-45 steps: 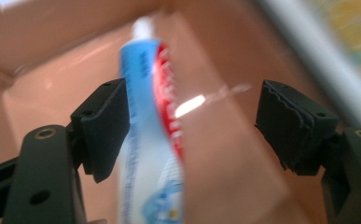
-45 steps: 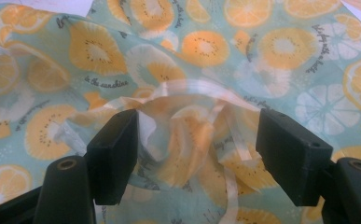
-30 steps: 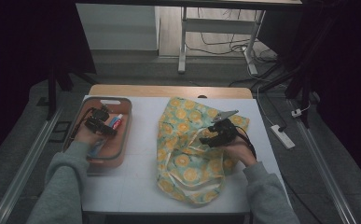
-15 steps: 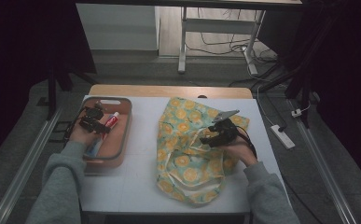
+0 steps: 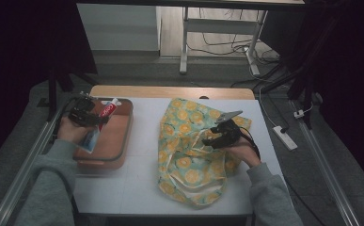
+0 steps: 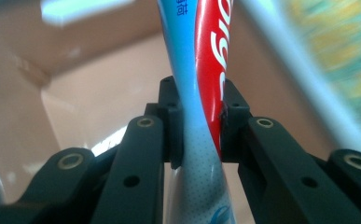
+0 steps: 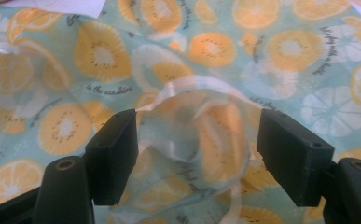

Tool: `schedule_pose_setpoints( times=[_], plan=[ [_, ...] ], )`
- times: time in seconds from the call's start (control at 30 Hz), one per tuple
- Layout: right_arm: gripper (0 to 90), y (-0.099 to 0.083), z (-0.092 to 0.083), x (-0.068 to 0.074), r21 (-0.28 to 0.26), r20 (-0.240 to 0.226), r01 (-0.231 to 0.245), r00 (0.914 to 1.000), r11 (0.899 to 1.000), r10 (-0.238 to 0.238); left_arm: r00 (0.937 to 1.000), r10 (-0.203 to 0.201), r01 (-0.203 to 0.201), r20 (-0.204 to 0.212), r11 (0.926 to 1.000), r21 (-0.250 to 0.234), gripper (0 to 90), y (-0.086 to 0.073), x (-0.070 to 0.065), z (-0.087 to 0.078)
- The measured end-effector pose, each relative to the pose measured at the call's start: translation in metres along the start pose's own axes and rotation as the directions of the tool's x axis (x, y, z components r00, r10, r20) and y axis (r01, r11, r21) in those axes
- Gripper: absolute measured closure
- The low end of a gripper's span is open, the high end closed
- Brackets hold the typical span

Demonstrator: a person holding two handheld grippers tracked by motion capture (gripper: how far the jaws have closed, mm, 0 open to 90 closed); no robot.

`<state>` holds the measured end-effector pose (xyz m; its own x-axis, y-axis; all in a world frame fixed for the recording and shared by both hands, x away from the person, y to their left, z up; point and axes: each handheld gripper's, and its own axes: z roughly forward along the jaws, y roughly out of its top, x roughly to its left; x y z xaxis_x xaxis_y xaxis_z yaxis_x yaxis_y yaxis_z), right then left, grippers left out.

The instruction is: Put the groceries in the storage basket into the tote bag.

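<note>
A white table (image 5: 142, 183) fills the middle of the high view, with a strip of bare wood (image 5: 170, 92) along its edge at 12 o'clock. Beyond that edge, at 12 o'clock, metal desk legs (image 5: 184, 42) stand on the floor among loose cables (image 5: 226, 44). A white power strip (image 5: 284, 137) lies on the grey floor at 3 o'clock of the table. A metal rail (image 5: 24, 165) runs along the floor at 9 o'clock.

A fixed high camera looks forward and down over the desk (image 5: 142, 188). Two close cameras ride the hand-held grippers: the left faces a toothpaste tube (image 6: 201, 84) above the tray (image 5: 118, 157), the right faces the fruit-print bag (image 7: 262, 51), both also seen from above.
</note>
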<state>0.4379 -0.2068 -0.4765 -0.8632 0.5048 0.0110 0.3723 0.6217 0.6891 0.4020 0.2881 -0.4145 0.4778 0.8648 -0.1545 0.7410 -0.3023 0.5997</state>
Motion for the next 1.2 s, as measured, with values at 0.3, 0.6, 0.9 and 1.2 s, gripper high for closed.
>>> schedule_pose_setpoints(
  times=[0.3,0.6,0.9,1.2],
  plan=[
    [23.8,-0.002,0.019,0.02,0.173,-0.062,0.093,0.9946,0.981,-0.083,0.9826,0.141,-0.131,0.12,0.9871,-0.093,75.3,0.011,-0.054,-0.041],
    [33.9,-0.011,0.036,0.025,0.259,-0.039,0.118,0.993,0.959,-0.112,0.9474,0.225,-0.2,0.228,0.9716,-0.126,75.2,0.011,-0.089,-0.048],
    [88.5,-0.006,0.033,0.025,0.255,-0.006,0.112,0.9935,0.96,-0.114,0.9031,0.29,-0.266,0.316,0.9567,-0.118,75.1,0.012,-0.122,-0.041],
    [89.4,0.009,0.007,0.012,0.066,0.013,0.017,0.9998,0.998,-0.018,0.8303,0.36,-0.359,0.425,0.9294,-0.086,75.1,0.019,-0.169,-0.011]
  ],
)
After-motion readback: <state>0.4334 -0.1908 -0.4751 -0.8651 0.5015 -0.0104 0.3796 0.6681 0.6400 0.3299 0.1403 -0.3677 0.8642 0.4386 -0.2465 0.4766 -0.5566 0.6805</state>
